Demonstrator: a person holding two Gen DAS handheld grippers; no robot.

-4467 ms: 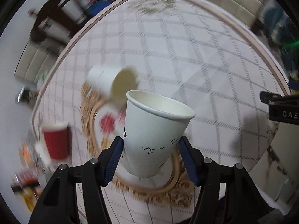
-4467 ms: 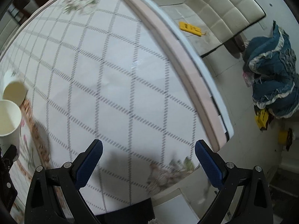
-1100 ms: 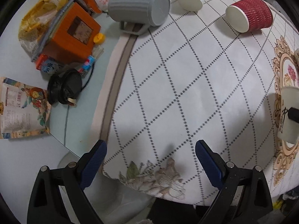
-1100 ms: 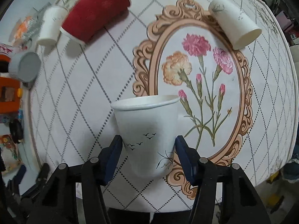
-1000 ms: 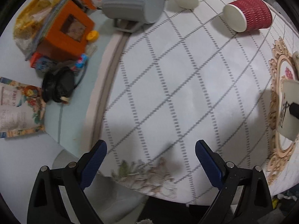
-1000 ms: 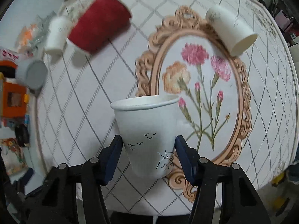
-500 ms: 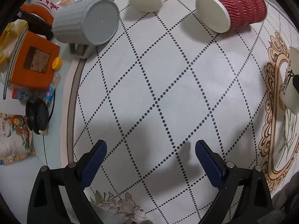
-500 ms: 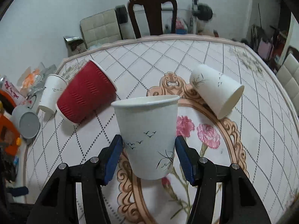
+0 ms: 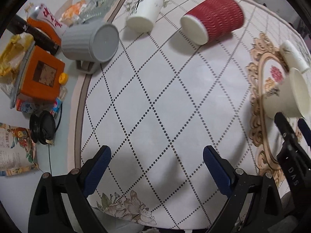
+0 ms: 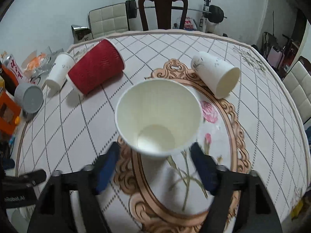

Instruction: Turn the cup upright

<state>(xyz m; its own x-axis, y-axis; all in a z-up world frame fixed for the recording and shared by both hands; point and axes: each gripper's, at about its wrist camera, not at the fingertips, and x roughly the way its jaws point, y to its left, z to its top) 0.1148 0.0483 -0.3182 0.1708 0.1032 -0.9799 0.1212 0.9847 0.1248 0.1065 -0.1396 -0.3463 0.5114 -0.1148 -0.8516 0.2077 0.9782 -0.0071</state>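
A white paper cup (image 10: 158, 116) stands upright on the floral oval of the tablecloth (image 10: 223, 155), mouth up; it also shows at the right edge of the left wrist view (image 9: 285, 95). My right gripper (image 10: 155, 167) is open, its blue pads (image 10: 107, 165) apart from the cup on both sides. My left gripper (image 9: 155, 167) is open and empty over the checked cloth near the table's front edge. A red ribbed cup (image 9: 212, 26) (image 10: 96, 69) and two white paper cups (image 9: 143, 12) (image 10: 215, 75) lie on their sides.
A grey mug (image 9: 90, 42) lies on its side at the cloth's left edge. An orange box (image 9: 41, 75), snack packets (image 9: 13, 151) and a black cable coil (image 9: 41, 130) crowd the table's left side. Chairs (image 10: 163, 9) stand behind the table.
My right gripper has let go of the white cup, which now stands on the cloth, and has opened and drawn back. My left gripper has moved further over the table toward the lying cups.
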